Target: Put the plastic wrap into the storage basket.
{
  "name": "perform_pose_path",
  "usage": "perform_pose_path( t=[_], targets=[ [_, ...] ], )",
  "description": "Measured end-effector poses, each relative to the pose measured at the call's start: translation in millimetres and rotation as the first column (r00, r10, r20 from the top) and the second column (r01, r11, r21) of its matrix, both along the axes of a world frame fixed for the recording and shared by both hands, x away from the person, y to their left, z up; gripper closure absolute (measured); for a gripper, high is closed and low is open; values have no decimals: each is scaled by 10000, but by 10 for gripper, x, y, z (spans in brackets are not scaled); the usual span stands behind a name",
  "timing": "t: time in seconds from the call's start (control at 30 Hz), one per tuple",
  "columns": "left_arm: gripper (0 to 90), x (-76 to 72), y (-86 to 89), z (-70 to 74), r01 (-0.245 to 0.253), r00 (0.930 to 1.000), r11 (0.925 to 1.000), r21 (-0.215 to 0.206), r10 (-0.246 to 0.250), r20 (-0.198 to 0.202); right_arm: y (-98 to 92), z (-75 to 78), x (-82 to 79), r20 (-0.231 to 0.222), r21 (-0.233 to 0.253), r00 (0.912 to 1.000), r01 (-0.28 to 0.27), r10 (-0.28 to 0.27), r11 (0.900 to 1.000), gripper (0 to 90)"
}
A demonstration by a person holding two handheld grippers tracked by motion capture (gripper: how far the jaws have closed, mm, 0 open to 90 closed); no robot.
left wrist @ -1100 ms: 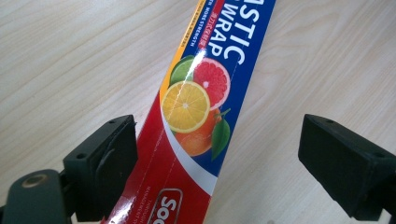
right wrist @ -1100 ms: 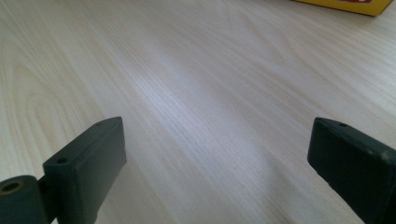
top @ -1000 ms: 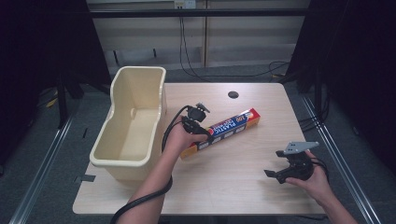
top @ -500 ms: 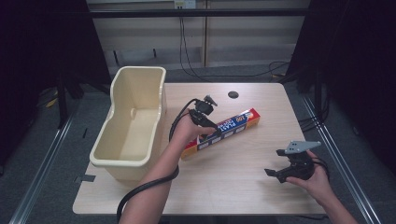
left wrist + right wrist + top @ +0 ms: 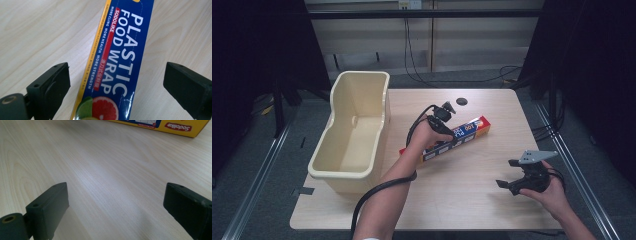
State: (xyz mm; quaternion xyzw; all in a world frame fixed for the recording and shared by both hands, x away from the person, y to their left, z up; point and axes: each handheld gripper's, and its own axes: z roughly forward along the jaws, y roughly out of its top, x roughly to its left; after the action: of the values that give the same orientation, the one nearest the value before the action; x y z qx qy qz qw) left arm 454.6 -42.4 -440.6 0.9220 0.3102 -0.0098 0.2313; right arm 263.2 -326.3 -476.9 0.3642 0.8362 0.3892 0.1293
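Observation:
A long blue and yellow plastic wrap box [image 5: 462, 135] lies slantwise at the middle of the wooden table [image 5: 472, 210]. My left gripper [image 5: 443, 131] hovers over the box's middle, open, with a jaw on each side of it. In the left gripper view the box [image 5: 117, 57] runs between the two spread jaws of the left gripper [image 5: 116, 85], not touched by either. My right gripper [image 5: 512, 175] stands open near the table's front right, with nothing between its jaws. The right gripper view has the right gripper [image 5: 116, 207] over bare wood, with the box's yellow side [image 5: 160, 126] far ahead.
A cream plastic tub [image 5: 354, 132] stands along the table's left side, empty. A small black round disc [image 5: 461, 101] lies at the back of the table. A black cable [image 5: 377, 192] trails from the left gripper along the forearm.
My left gripper has moved rightwards and away from me over the box, from its left part to its middle. The right gripper has stayed where it was.

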Motion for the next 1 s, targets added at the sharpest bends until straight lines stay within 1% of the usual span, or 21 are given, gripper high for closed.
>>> perform_pose_path(
  t=[0.03, 0.1, 0.17, 0.2, 0.27, 0.3, 0.33, 0.4, 0.43, 0.47, 0.5, 0.57, 0.6, 0.63, 0.7, 0.73, 0.77, 0.83, 0.9, 0.97, 1.0],
  targets=[
    [94, -4, -14, -33, -118, 9999, 9999, 28, 118, 45, 1, -1, 0, 11, 0, 10000, -9, 9, 10000, 60],
    [108, 8, -9, -62, -136, 9999, 9993, 354, 136, 18, 2, 4, -3, -47, 26, 10000, 7, -7, 10000, 60],
    [157, 18, -9, -98, 3, 10000, 9995, 303, -4, 35, -2, 9, -4, -118, 44, 9999, 126, -125, 9999, 59],
    [200, 20, -8, -123, 107, 9997, 9997, 237, -101, -227, -7, 8, 3, -40, 72, 10000, 70, -69, 10000, 59],
    [196, 15, -13, -142, 125, 9998, 9996, 244, -121, -163, -9, 10, 1, -28, 91, 10000, 82, -82, 9999, 59],
    [196, 16, -16, -163, 385, 9992, 9986, 368, -387, 52, -9, 10, 1, -28, 91, 10000, 82, -82, 9999, 59],
    [214, 12, -23, -203, 329, 9994, 9989, 334, -327, -63, -8, 8, -1, -39, 66, 10000, 44, -44, 10000, 59],
    [224, 9, -26, -214, 374, 9993, 9986, 378, -373, -33, -7, 8, -1, -32, 61, 10000, 47, -47, 10000, 60],
    [232, 17, -30, -223, 567, 9984, 9971, 512, -569, 32, -6, 8, -2, -36, 76, 10000, 40, -40, 10000, 60],
    [243, 16, -37, -243, 534, 9986, 9972, 514, -535, -3, -7, 11, -2, -18, 110, 10000, 20, -20, 9999, 60],
    [248, 21, -45, -260, 409, 9990, 9982, 428, -401, -193, -7, 12, -2, -28, 122, 10000, 8, -8, 9999, 60],
    [258, 28, -48, -265, 561, 9984, 9971, 522, -554, -140, -7, 13, -3, -36, 134, 10000, 16, -16, 9999, 60],
    [300, 40, -46, -271, 696, 9976, 9951, 698, -694, -45, -9, 15, -3, -65, 121, 10000, 17, -16, 9999, 60],
    [325, 40, -46, -271, 696, 9976, 9951, 698, -694, -45, -9, 15, -3, -65, 121, 10000, 17, -16, 9999, 60],
    [336, 55, -45, -269, 727, 9973, 9949, 706, -720, -122, -7, 12, -4, -72, 141, 10000, -34, 35, 9999, 60],
    [336, 64, -51, -262, 807, 9967, 9935, 803, -806, -43, -7, 10, -2, -38, 123, 10000, -50, 51, 9999, 61],
    [350, 53, -69, -251, 823, 9966, 9919, 967, -818, -90, -7, 11, -1, -32, 131, 10000, -62, 62, 9999, 60],
    [361, 46, -93, -237, 867, 9962, 9905, 1067, -859, -120, -6, 11, -3, -35, 109, 10000, -38, 38, 9999, 60],
    [368, 38, -100, -216, 455, 9975, 9940, 995, -398, -587, -5, 4, -2, -69, 91, 10000, -56, 56, 9999, 60],
    [383, 14, -112, -184, 310, 9966, 9947, 979, -232, -794, -6, 2, -1, -90, 124, 9999, -96, 97, 9999, 61],
    [388, 6, -116, -172, 260, 9970, 9953, 933, -191, -751, -6, 5, -4, -73, 104, 10000, -57, 58, 9999, 60]
  ],
)
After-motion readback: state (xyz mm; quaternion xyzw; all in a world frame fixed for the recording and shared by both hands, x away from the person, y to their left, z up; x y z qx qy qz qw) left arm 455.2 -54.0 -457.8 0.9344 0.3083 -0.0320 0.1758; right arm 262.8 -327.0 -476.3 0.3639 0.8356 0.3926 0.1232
